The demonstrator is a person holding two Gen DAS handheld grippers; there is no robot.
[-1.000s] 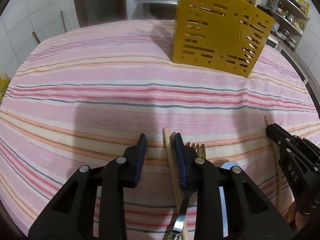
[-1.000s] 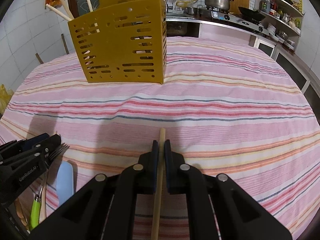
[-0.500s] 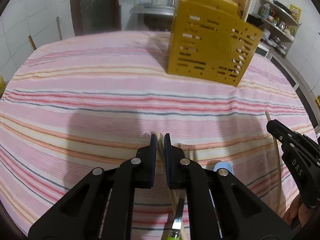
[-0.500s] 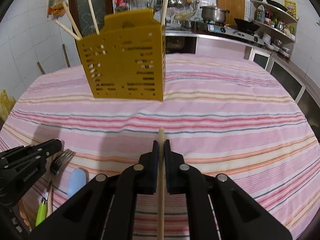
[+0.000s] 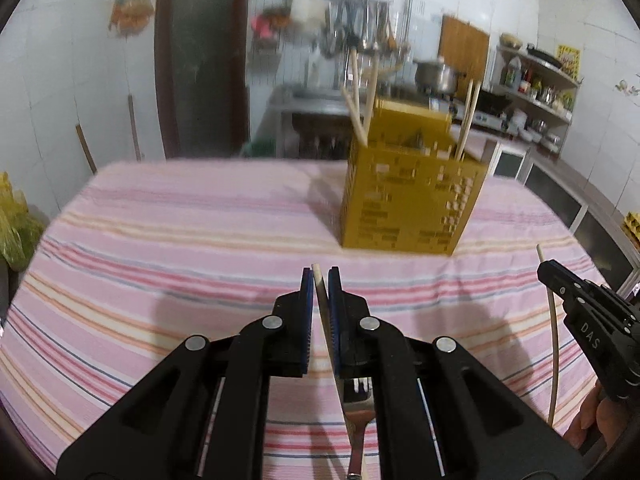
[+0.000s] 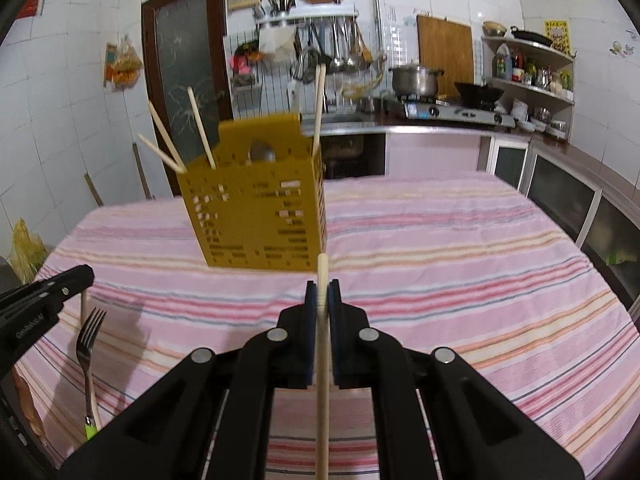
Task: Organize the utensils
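Note:
My left gripper (image 5: 320,277) is shut on a wooden chopstick (image 5: 317,276) and holds it above the striped cloth. A green-handled fork (image 5: 360,408) lies under it on the table. My right gripper (image 6: 322,292) is shut on a second chopstick (image 6: 322,268), also lifted. The yellow slotted utensil holder (image 5: 412,208) (image 6: 256,208) stands further back on the table with several chopsticks (image 6: 200,132) and a spoon (image 6: 262,151) in it. In the right wrist view the fork (image 6: 90,344) lies at the left, beside my left gripper (image 6: 44,300).
A pink striped tablecloth (image 6: 460,264) covers the table. Behind it are a kitchen counter with a gas stove (image 6: 456,114) and a pot (image 6: 414,80), shelves (image 6: 528,76) at the right, and a dark door (image 6: 184,80). A yellow bag (image 6: 26,252) sits at the left.
The left gripper's jaws closed on the chopstick. Both grippers then rose off the cloth with their chopsticks and tipped up, so the holder's top and the kitchen came into view.

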